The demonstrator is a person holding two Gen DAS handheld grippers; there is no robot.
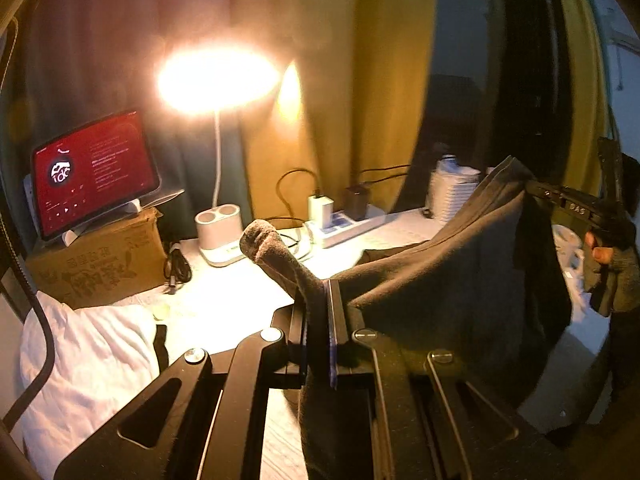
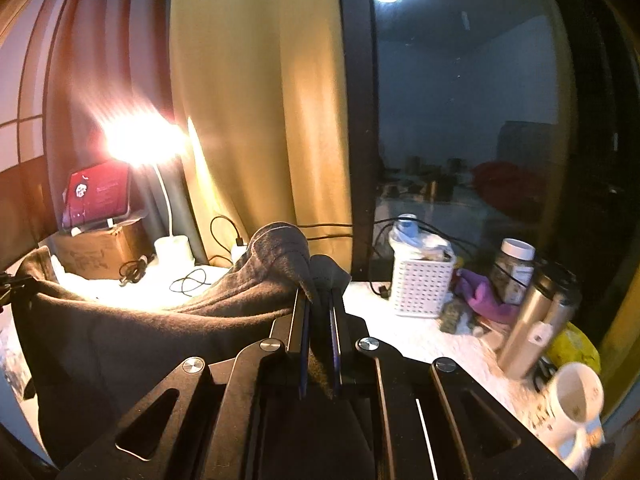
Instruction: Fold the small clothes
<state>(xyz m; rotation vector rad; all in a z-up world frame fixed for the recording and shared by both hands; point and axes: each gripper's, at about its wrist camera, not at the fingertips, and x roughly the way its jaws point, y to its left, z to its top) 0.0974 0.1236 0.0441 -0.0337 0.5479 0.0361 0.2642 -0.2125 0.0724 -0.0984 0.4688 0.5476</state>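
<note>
- The tabletop (image 2: 420,336), white and lamp-lit, carries clutter along its back edge; the middle is bare, probably so the fold can be laid there.
- A dark grey garment (image 1: 440,292) hangs stretched between both tools above it, held by two corners so it spreads flat; which kind of garment is hard to tell.
- The left tool (image 1: 320,296) is clamped narrow on one corner.
- The right tool (image 2: 320,300) pinches the opposite corner.

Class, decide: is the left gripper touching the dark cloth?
Touching. The left wrist view shows the left gripper shut on the dark cloth, with fabric pinched between its fingers.
</note>
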